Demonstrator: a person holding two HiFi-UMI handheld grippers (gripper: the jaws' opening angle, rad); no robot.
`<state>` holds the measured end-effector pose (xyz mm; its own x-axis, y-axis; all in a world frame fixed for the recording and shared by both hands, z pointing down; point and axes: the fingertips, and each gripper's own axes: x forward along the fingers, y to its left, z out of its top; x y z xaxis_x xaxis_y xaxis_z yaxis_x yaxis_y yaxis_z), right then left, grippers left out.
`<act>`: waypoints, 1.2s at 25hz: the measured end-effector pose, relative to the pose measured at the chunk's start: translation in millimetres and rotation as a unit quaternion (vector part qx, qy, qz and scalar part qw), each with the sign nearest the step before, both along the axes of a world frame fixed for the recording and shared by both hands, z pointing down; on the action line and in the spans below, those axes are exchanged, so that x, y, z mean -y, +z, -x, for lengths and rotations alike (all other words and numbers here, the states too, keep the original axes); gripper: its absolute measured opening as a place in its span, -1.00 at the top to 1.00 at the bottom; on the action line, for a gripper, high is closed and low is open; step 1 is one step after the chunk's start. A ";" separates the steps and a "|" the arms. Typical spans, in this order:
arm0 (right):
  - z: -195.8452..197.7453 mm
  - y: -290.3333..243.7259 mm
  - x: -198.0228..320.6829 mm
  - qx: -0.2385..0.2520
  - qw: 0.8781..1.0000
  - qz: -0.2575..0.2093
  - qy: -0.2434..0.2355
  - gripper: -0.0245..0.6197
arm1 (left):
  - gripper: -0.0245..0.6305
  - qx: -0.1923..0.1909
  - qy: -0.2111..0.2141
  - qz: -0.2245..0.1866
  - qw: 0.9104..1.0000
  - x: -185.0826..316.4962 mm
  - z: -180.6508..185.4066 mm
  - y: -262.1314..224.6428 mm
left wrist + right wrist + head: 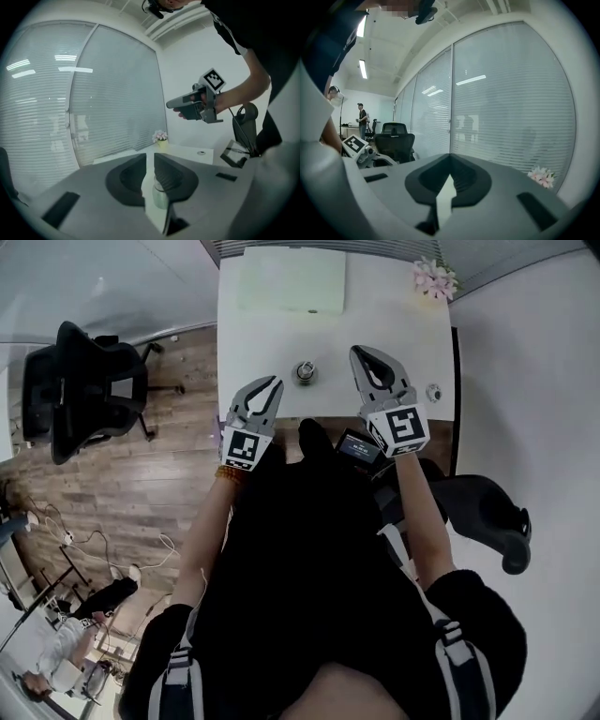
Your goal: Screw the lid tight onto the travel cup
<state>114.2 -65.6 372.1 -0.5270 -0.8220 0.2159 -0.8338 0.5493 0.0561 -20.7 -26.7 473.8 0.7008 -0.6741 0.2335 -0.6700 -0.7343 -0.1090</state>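
Left hand-held gripper is barely parted, right hand-held gripper pressed together; nudging the lid, near the table edge, could knock it off.

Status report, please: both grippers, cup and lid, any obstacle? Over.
Left gripper slightly open, right gripper shut, both empty. Cup upright on table, uncovered; lid lies apart near right edge. Nothing between grippers and cup.
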 end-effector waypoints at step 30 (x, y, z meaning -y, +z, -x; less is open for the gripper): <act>-9.9 27.3 21.6 -0.051 0.997 0.047 -0.041 0.93 | -0.30 0.124 0.019 0.184 0.975 12.5 -60.5 217.4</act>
<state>124.1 -87.2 399.4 -0.5636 -0.7505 0.3451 -0.7782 0.6225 0.0829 39.8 -39.3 691.2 0.6146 -0.4876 0.6202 -0.6280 -0.7782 0.0105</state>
